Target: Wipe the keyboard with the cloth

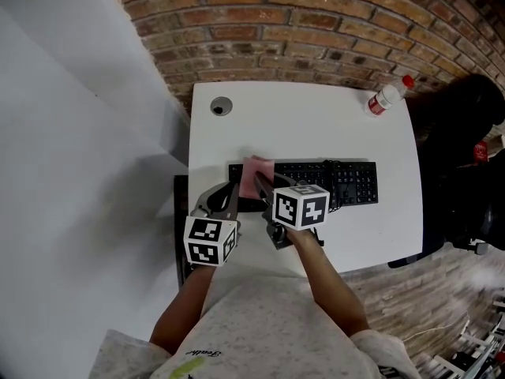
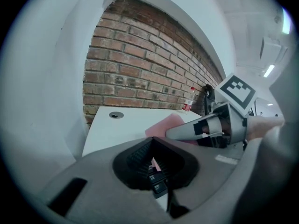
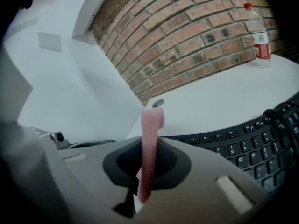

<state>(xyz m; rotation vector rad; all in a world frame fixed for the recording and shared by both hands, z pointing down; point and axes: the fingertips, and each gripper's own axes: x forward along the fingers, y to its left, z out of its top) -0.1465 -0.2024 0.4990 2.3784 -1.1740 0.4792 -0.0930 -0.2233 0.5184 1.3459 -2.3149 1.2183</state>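
White rectangular tabletop point(image 1: 316, 125) with a grey round grommet point(image 1: 221, 106), set before a red-brown brick wall point(image 1: 276, 22) with pale grey mortar lines. Black computer keyboard point(image 1: 351, 181) with white key lettering. Plain pink fabric cloth point(image 1: 259, 172). Clear plastic bottle point(image 1: 387, 97) with a red cap and red label. Grey left gripper point(image 1: 231, 189) and grey right gripper point(image 1: 262, 181), each bearing a white cube printed with black square markers. The person's pale speckled-grey T-shirt point(image 1: 260, 330) has a yellow-green mark. Brown wood-grain plank floor point(image 1: 410, 290); plain white side wall point(image 1: 79, 133)
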